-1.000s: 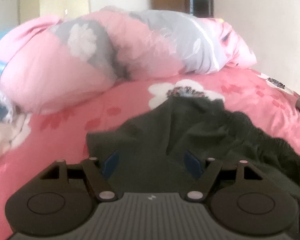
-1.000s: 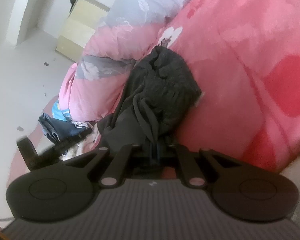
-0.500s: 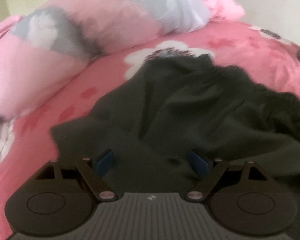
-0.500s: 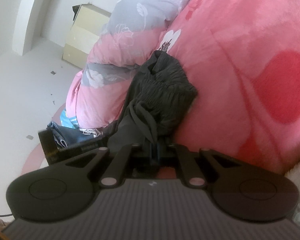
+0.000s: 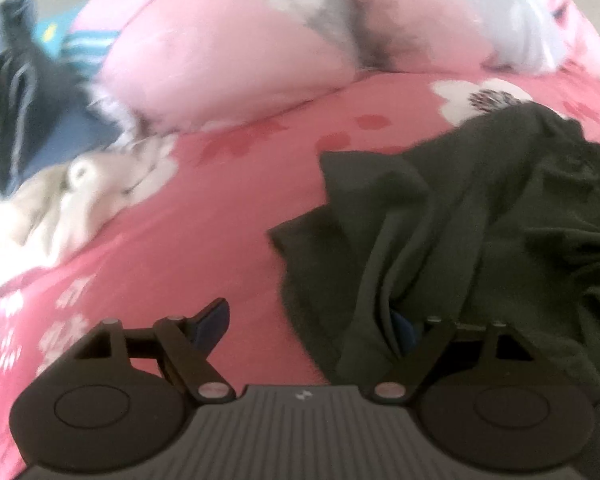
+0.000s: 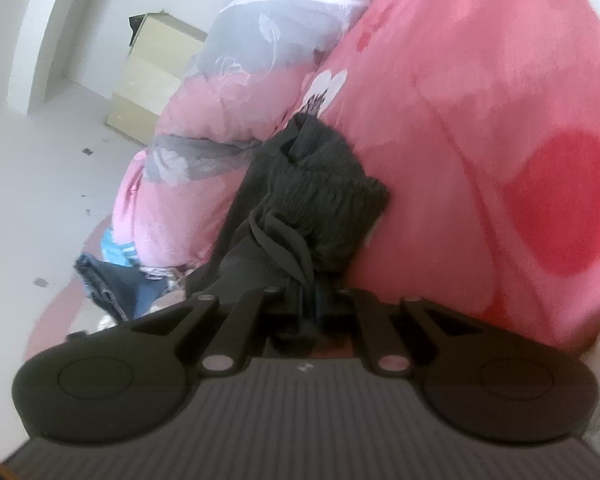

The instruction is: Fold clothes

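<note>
1. Bed (image 5: pixel 228 240): pink flowered cover. A rolled quilt (image 5: pixel 220 60) lies along its far side, with other clothes (image 5: pixel 52 184) heaped at the left.
2. Garment (image 5: pixel 480 216): dark, crumpled on the bed right of centre in the left view, bunched into ridges, not flat and not folded.
3. Right gripper (image 6: pixel 308 296): fingers together, clamped on a gathered strand of the garment (image 6: pixel 312 200).
4. Left gripper (image 5: pixel 312 328): fingers wide apart, holding nothing. The left one sits over bare cover; the right one is partly hidden under a cloth fold.
5. Risk: the right grip takes a bunched rope of cloth, not a clean edge, so pulling may drag the whole wad or slip.
6. Risk: if the left fingers close here, they may catch several layers and trap creases.
</note>
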{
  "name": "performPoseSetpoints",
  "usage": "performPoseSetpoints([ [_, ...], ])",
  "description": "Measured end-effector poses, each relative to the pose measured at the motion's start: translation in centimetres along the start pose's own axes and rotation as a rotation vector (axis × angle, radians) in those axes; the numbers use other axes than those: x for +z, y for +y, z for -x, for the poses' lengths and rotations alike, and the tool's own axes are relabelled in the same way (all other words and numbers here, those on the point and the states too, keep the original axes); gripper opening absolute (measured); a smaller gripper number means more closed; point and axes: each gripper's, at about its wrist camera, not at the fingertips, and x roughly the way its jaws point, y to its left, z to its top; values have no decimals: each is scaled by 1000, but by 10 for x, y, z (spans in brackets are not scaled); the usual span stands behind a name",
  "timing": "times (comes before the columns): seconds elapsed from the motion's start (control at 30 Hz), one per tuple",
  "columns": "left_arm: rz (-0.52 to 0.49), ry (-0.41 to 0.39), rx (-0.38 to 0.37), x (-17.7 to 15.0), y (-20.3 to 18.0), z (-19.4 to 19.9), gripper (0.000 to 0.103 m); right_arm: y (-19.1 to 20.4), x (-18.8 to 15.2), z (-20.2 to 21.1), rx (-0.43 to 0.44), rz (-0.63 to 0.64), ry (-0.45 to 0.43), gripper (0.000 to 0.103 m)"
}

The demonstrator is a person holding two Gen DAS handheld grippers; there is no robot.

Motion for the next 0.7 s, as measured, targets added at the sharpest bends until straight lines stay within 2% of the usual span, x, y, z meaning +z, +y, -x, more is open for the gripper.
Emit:
performPoseSetpoints([
  [0.2,29,-29,21,-3,16,11,83,16,25,-8,-98,141,-81,6],
  [0.27,42,-32,29,-4,20,14,83,14,33,-10,-121,152,-105,6],
  [0.43,71,-38,24,-4,35,23,86,-13,44,-12,-125,33,-124,9],
  [0.53,80,-48,39,-2,41,31,87,-27,47,-10,-110,-51,-139,21],
  [0.7,104,-48,34,1,48,39,88,-38,50,-8,-73,-118,-161,26],
])
